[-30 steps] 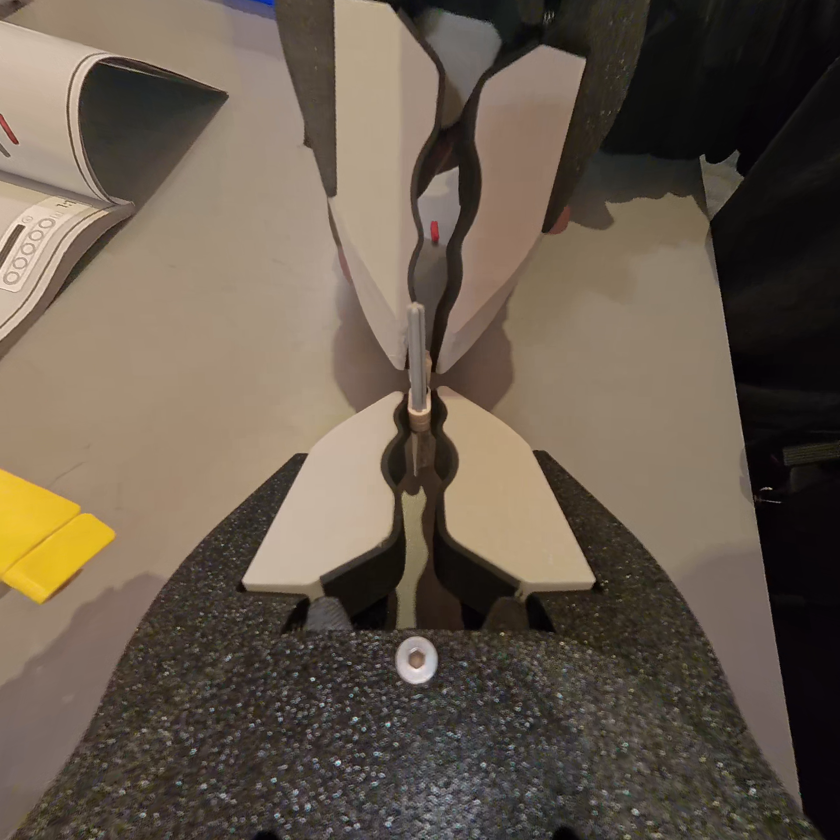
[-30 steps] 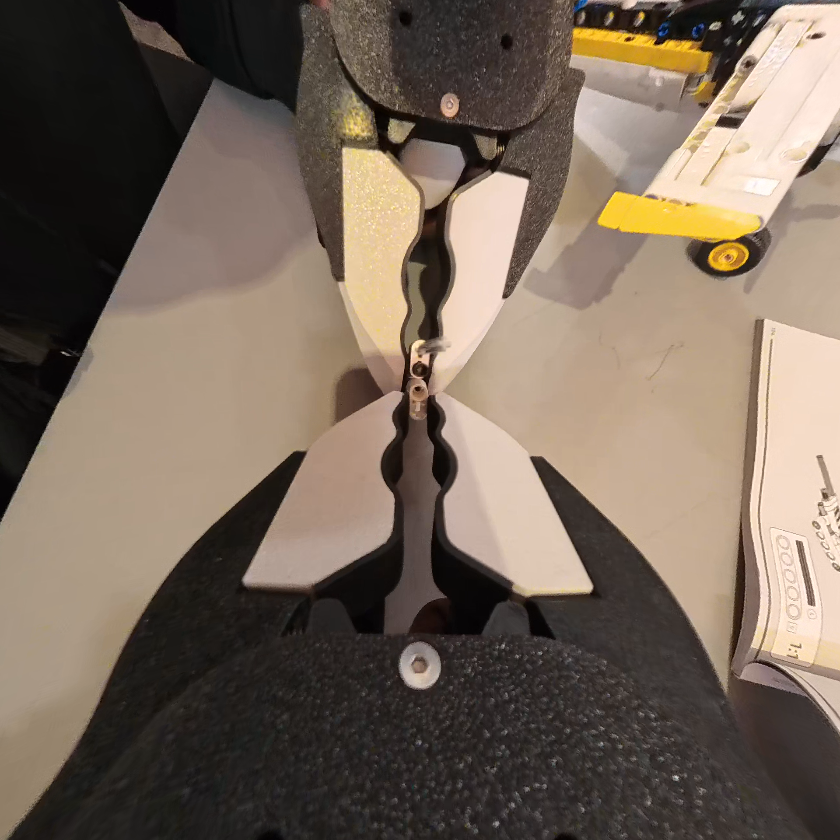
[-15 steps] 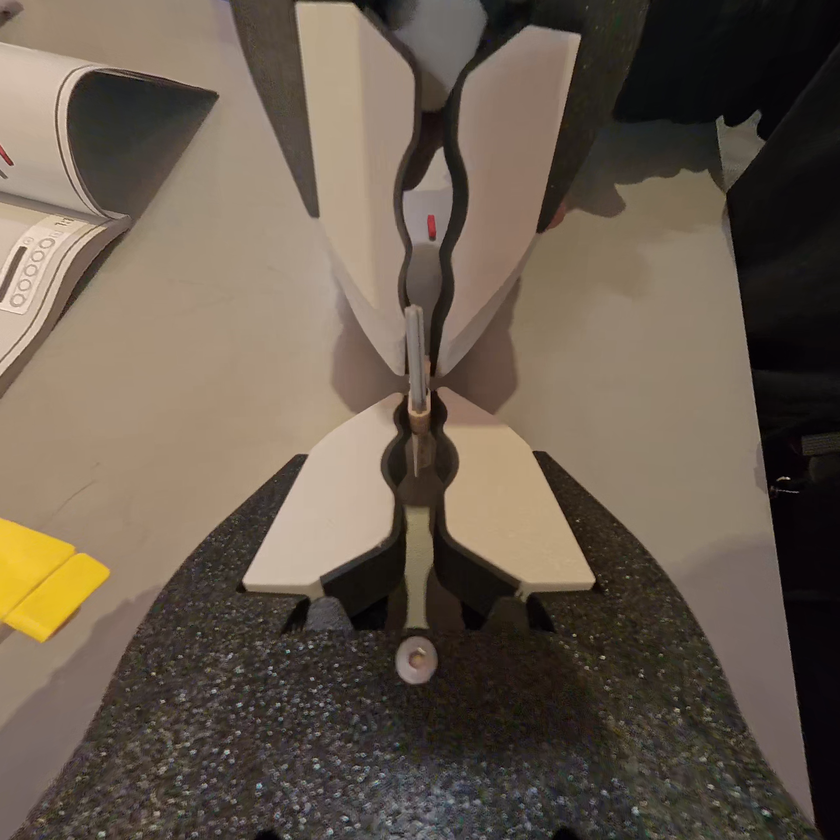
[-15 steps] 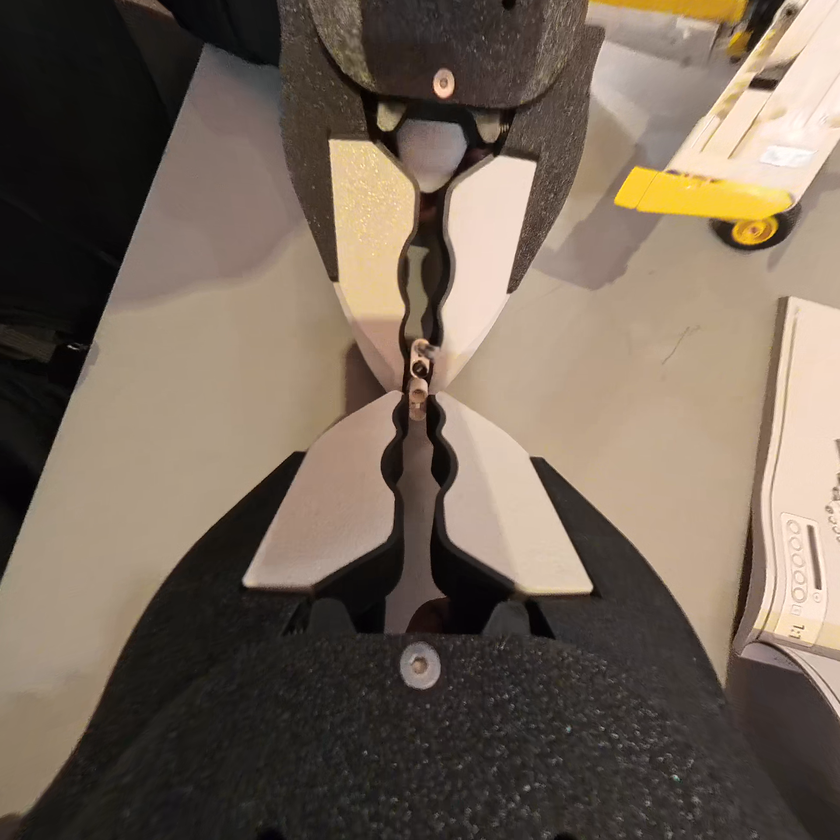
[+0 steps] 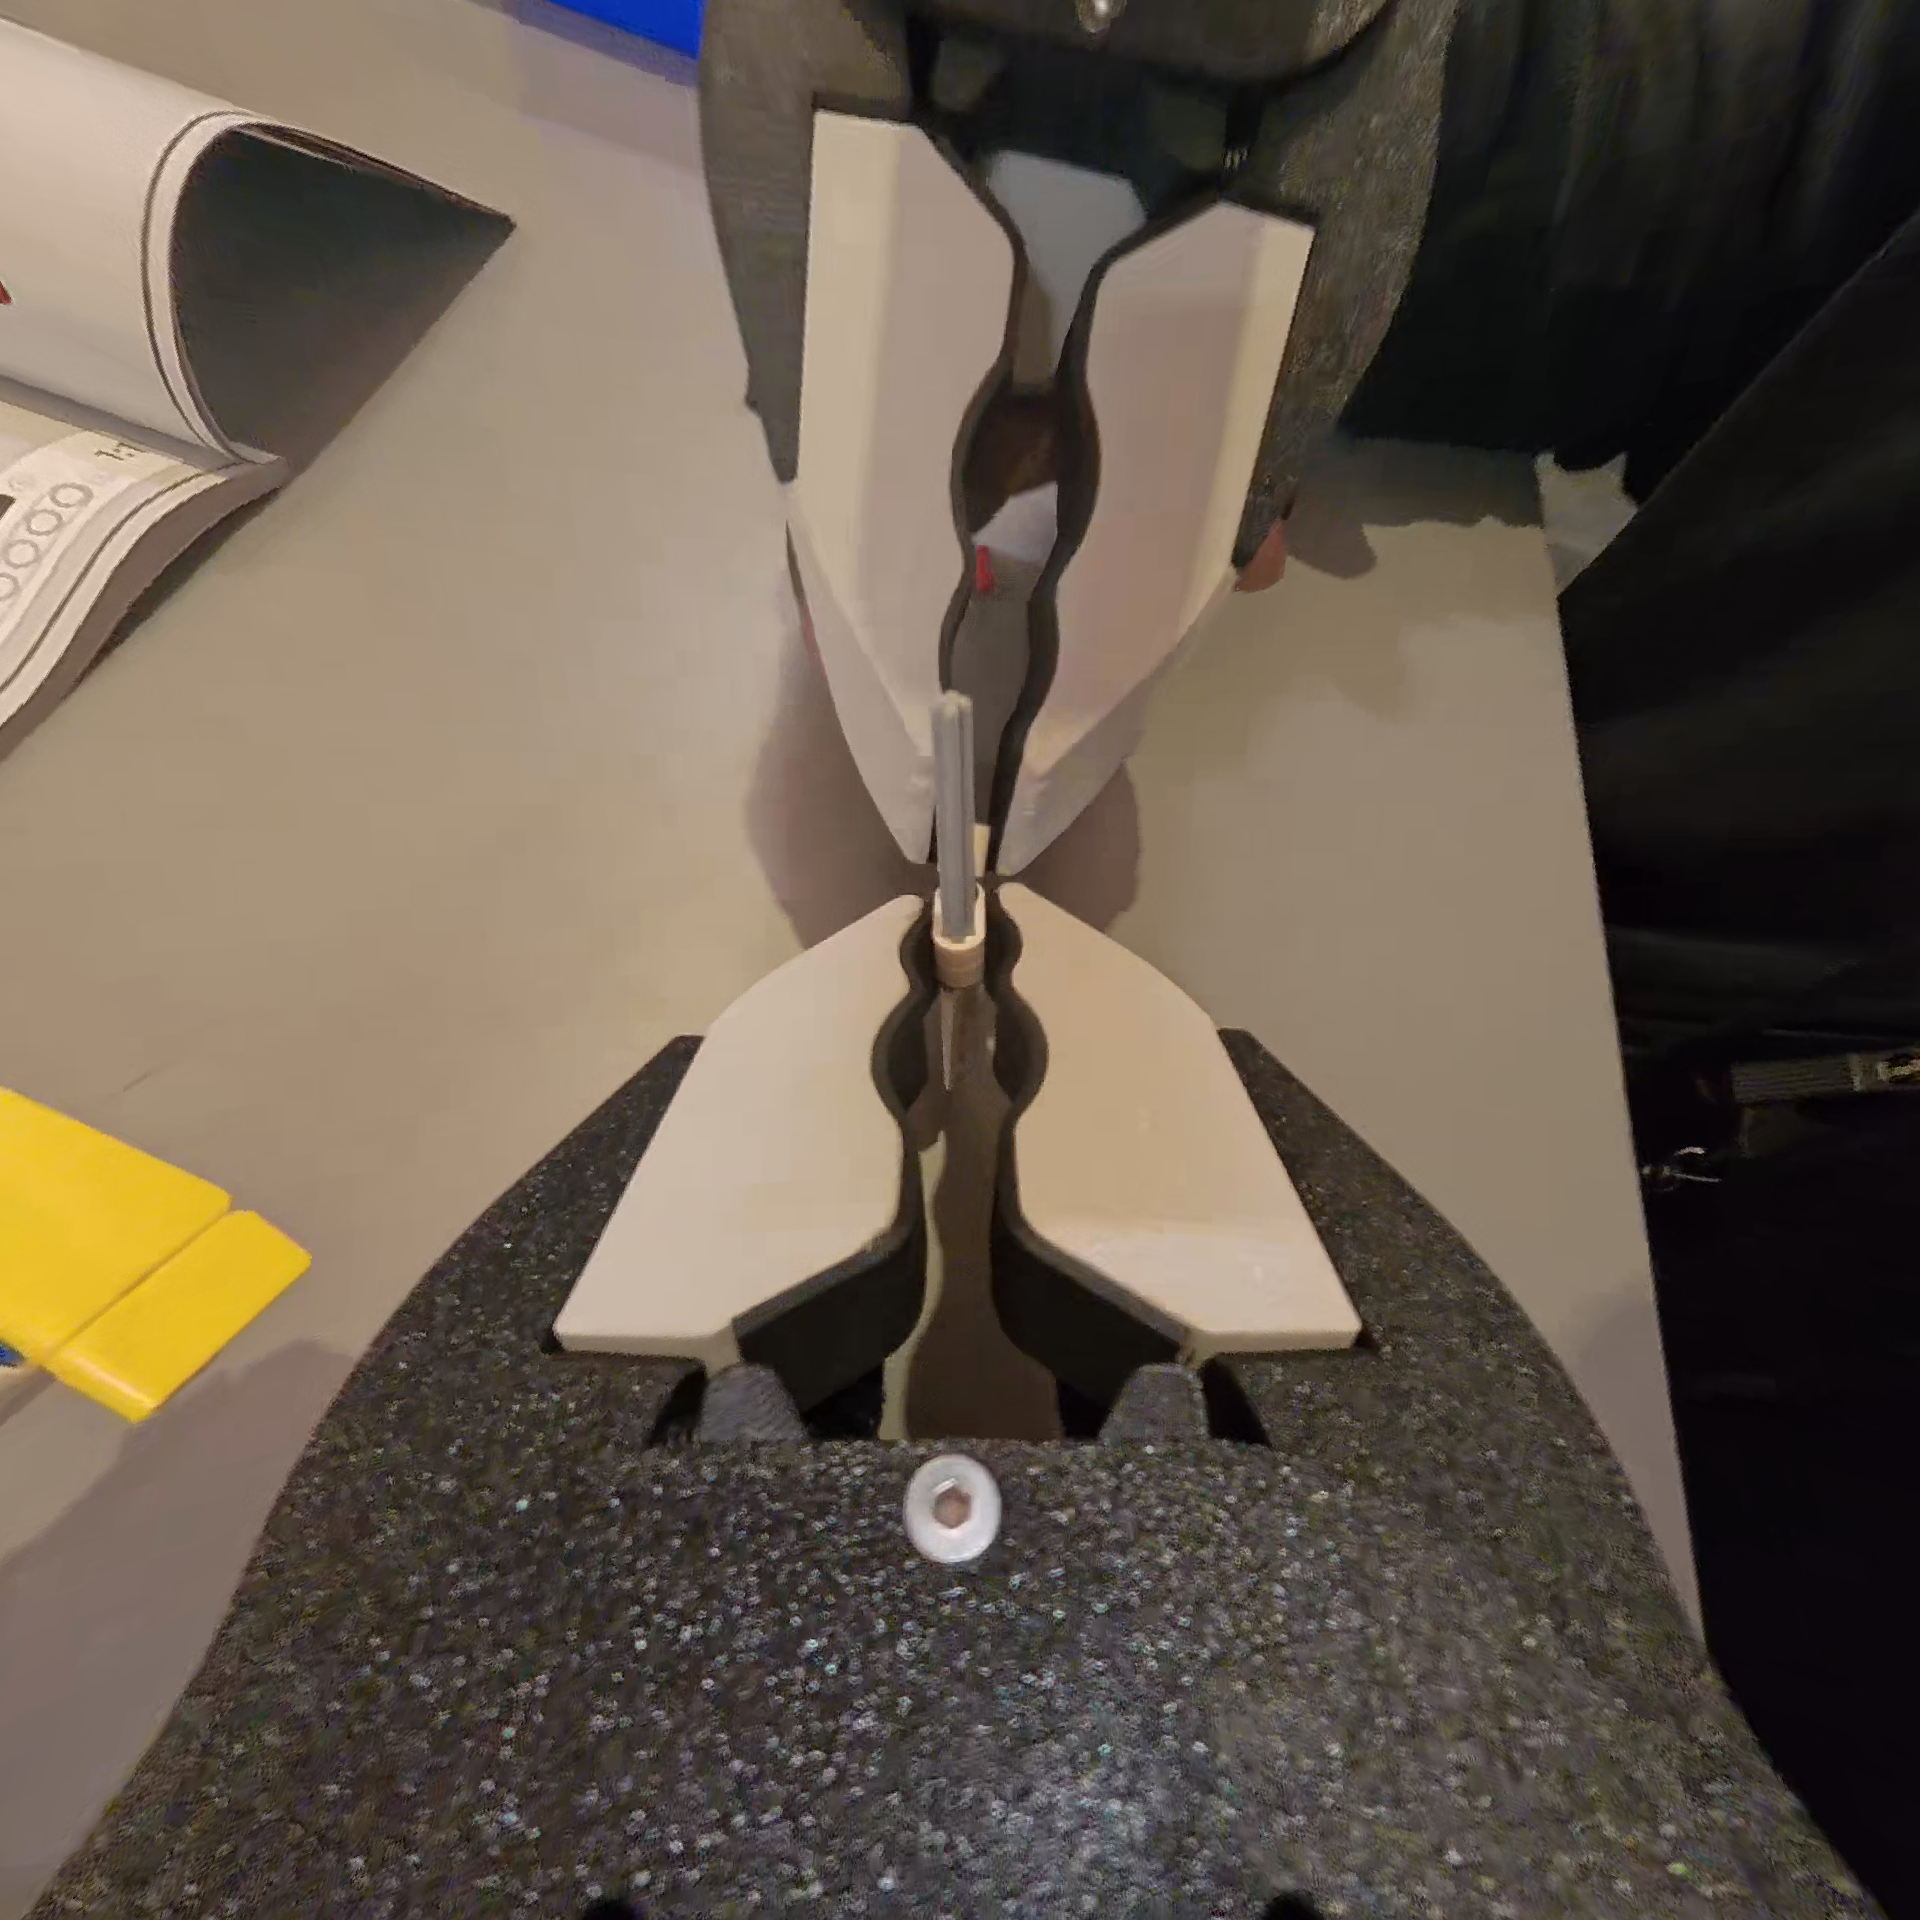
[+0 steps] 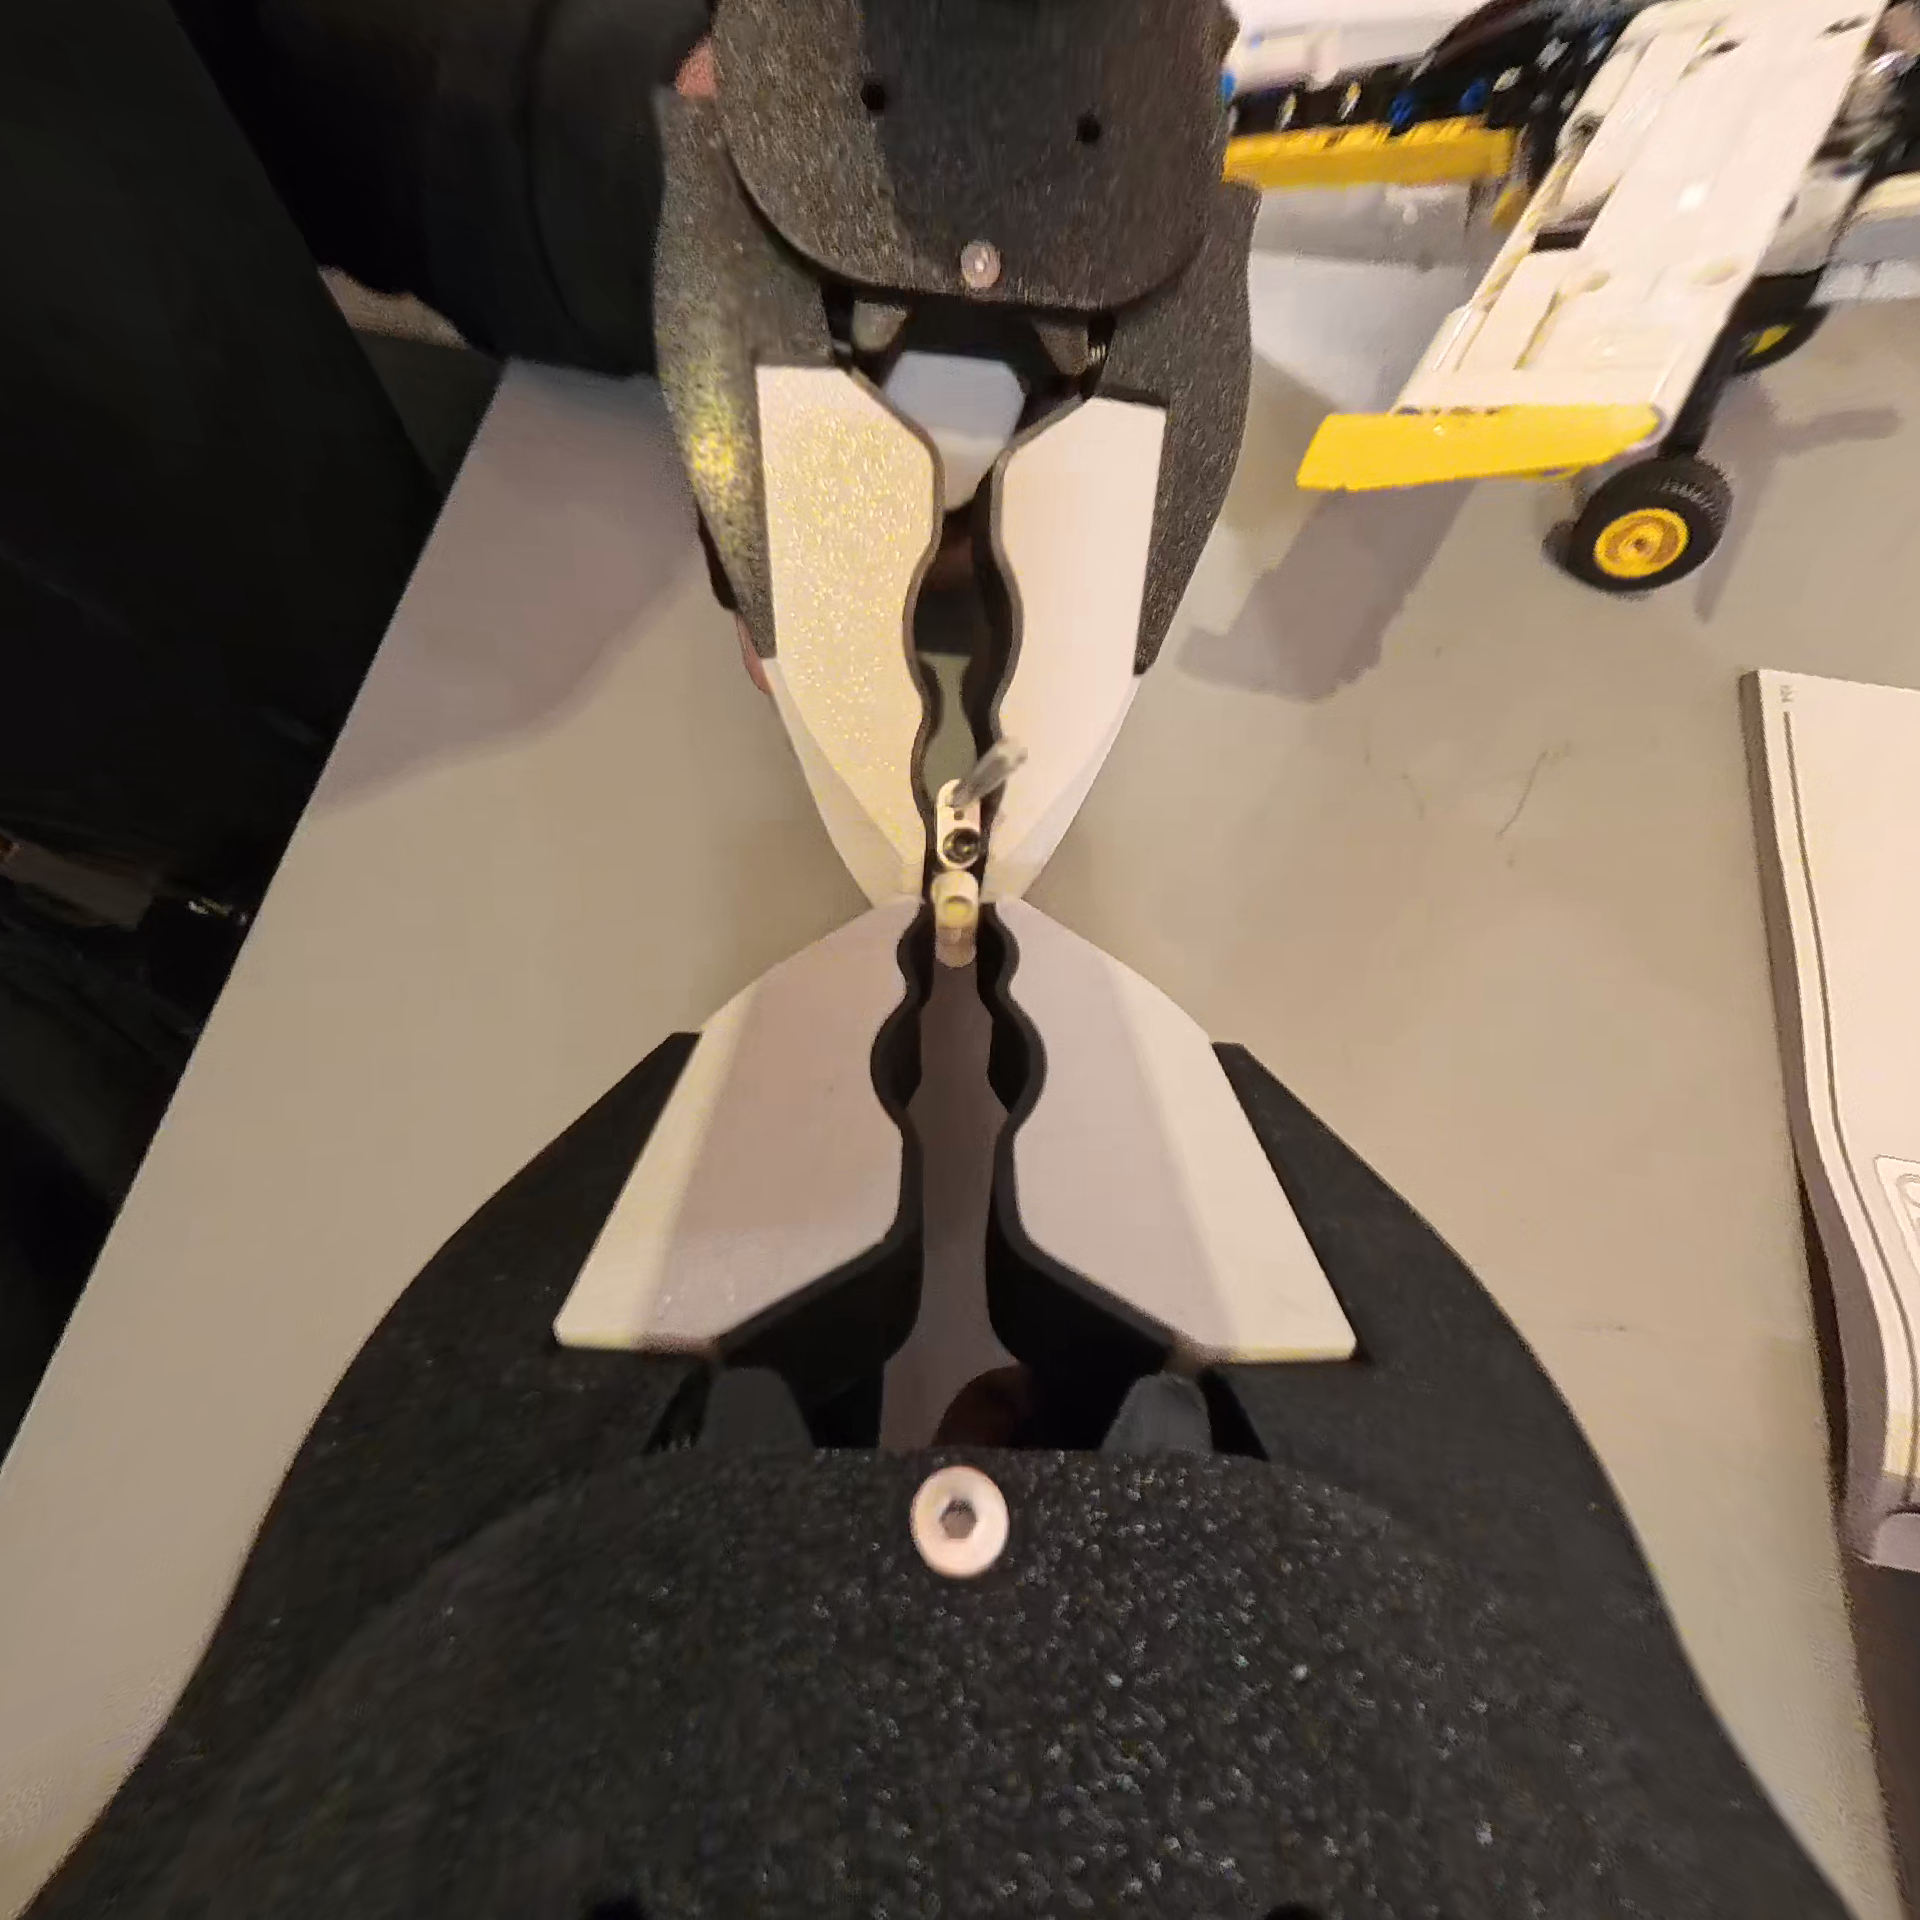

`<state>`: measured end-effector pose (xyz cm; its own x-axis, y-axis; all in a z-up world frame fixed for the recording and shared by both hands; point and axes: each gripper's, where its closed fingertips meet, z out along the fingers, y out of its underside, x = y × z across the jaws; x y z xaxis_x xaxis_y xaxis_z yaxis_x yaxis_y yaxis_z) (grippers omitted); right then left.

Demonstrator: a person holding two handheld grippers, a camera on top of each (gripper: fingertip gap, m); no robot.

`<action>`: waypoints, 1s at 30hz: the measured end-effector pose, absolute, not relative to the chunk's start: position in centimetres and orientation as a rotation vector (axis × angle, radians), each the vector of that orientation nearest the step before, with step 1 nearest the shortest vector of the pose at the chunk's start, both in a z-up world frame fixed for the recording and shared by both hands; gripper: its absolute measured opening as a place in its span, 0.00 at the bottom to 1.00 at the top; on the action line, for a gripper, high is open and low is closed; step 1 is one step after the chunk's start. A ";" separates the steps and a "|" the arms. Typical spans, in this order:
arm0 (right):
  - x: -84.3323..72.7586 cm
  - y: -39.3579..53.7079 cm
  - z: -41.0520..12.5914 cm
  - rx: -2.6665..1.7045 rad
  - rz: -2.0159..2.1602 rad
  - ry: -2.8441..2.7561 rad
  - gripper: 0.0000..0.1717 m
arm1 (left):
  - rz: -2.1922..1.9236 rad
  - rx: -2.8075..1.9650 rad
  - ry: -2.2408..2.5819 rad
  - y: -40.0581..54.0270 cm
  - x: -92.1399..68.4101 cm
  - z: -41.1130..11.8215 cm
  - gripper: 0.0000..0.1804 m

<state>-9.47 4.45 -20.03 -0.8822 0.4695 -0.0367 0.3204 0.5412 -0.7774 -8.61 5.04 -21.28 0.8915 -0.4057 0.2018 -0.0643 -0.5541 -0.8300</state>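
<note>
Both wrist views are moderately lit from overhead, warm in tone, with soft shadows pooled on the grey table [image 5: 436,831] beneath the fingertips. Wide-angle bending stretches the edges. The toy vehicle [image 6: 1621,343] at 1 o'clock is motion-smeared; yellowish glare speckles the far left gripper [image 6: 961,862].

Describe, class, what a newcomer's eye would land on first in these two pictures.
Two grippers meet tip to tip over the grey table. The left gripper pinches a cream connector with a grey rod; the right gripper pinches a small cream peg. A yellow-and-white toy plane sits behind.
</note>
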 end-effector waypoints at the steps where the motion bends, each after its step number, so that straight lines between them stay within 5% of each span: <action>1: -9.5 4.4 -19.9 -0.682 1.308 -2.563 0.04 | -0.491 -2.118 0.327 5.1 -8.5 -21.1 0.04; 9: -8.5 4.6 -19.4 -0.754 1.594 -2.466 0.04 | -0.592 -2.096 0.344 5.2 -7.4 -21.0 0.04; 22: -6.7 5.2 -21.1 -0.665 1.067 -2.917 0.04 | -0.365 -2.317 0.612 5.6 -6.3 -22.2 0.04; 30: -7.3 6.3 -21.6 -0.858 1.299 -2.770 0.04 | -0.386 -2.262 0.461 6.3 -7.0 -22.4 0.05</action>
<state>-7.27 6.34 -21.59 -0.8535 0.4560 -0.2522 0.4855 0.5202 -0.7026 -7.03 6.29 -22.42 0.8883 -0.4408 0.1290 -0.2042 -0.6305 -0.7488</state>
